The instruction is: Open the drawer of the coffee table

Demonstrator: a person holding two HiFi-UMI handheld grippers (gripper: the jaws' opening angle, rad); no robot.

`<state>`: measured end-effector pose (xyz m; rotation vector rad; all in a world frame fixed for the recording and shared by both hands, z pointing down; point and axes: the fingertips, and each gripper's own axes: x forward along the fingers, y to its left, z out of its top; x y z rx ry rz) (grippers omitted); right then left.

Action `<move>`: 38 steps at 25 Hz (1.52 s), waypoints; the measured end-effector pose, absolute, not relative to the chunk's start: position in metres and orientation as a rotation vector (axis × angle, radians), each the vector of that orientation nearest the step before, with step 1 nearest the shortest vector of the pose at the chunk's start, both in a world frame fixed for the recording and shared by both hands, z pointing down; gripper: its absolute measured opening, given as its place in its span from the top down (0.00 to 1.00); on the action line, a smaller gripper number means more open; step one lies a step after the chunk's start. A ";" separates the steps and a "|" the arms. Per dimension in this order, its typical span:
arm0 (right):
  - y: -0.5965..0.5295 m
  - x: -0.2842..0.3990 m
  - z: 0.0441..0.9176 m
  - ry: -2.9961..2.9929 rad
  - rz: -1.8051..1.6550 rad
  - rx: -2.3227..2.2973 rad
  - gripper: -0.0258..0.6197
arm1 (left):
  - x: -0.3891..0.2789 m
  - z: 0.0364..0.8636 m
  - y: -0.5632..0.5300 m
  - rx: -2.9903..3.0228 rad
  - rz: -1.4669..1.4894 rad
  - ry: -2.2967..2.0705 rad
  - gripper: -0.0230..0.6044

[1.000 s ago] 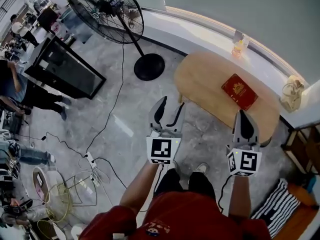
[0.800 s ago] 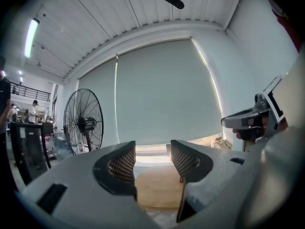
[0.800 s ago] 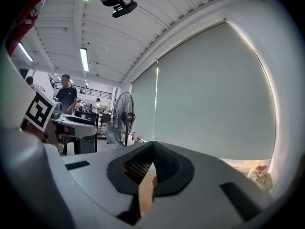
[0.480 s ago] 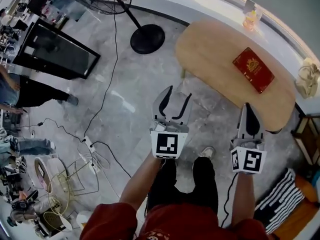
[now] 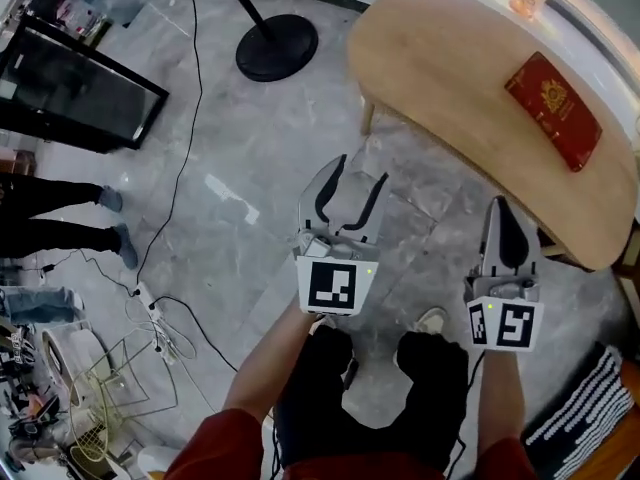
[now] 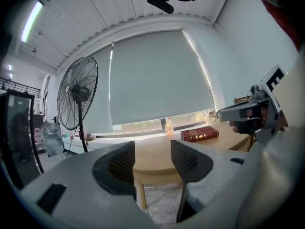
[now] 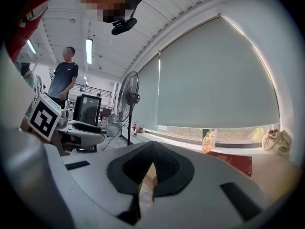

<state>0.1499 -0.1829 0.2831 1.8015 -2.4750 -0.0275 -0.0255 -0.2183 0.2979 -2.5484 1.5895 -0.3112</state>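
- The left gripper [image 5: 358, 173] hovers over the grey floor [image 5: 250, 168], jaws apart, nothing between them.
- The right gripper [image 5: 498, 210] is clenched, empty, by the counter's near edge.
- The wooden counter [image 5: 450, 68] stands far right, carrying 1 red book [image 5: 553, 108]; its drawer is not visible.

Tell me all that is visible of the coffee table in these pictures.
The coffee table has a rounded, oblong top that looks like pale, smooth wood. One slim, light leg shows under its near edge. The rest beneath the top is hidden from above. It stands level on the grey, stone-like floor. A red book lies flat on the top, towards the far right end.
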 end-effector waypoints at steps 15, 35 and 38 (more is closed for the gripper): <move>-0.197 0.118 0.493 -2.524 -0.214 1.715 0.97 | -0.031 0.547 -0.238 -2.658 -0.247 1.553 0.61; -0.205 0.126 0.533 -2.540 -0.094 1.794 0.97 | -0.025 0.607 -0.246 -2.721 -0.248 1.544 0.61; -0.203 0.122 0.533 -2.550 -0.099 1.774 0.97 | -0.019 0.606 -0.250 -2.737 -0.234 1.542 0.61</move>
